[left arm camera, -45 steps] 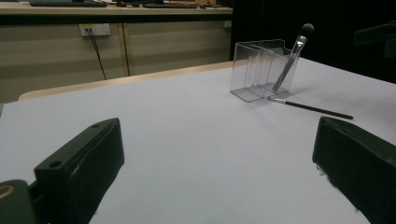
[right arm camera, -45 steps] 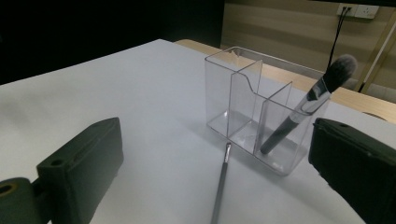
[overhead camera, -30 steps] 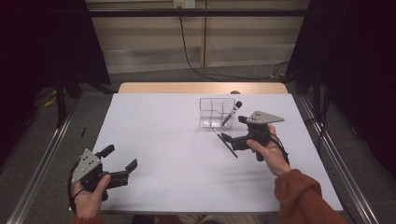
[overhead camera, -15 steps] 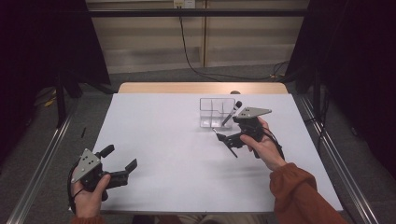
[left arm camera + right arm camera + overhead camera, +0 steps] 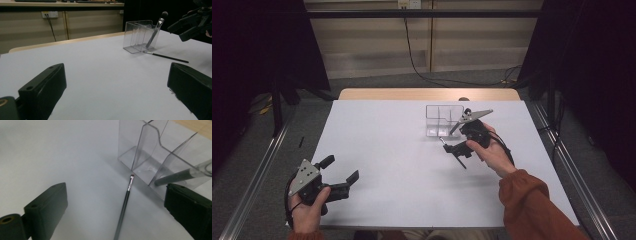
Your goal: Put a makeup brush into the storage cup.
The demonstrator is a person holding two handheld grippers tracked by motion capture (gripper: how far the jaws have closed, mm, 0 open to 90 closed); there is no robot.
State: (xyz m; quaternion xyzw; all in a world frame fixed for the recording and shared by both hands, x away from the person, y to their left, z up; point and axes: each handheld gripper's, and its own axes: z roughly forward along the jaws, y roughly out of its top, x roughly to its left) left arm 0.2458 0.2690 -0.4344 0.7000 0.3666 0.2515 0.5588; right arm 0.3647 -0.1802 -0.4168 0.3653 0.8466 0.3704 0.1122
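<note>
Thin brush lies on the desk against our clear organizer, which holds one larger brush, while our right hand-held gripper hovers wide open and empty above.

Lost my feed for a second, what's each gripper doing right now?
Left gripper: open, holding nothing, low over the table.
Right gripper: open, holding nothing, jaws either side of the thin brush lying beside the clear organizer.

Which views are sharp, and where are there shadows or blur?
High view: dim surroundings, evenly lit table, soft shadow under the right gripper. Left gripper view: near jaws blurred, clear organizer sharp. Right gripper view: thin brush sharp, jaws soft.
</note>
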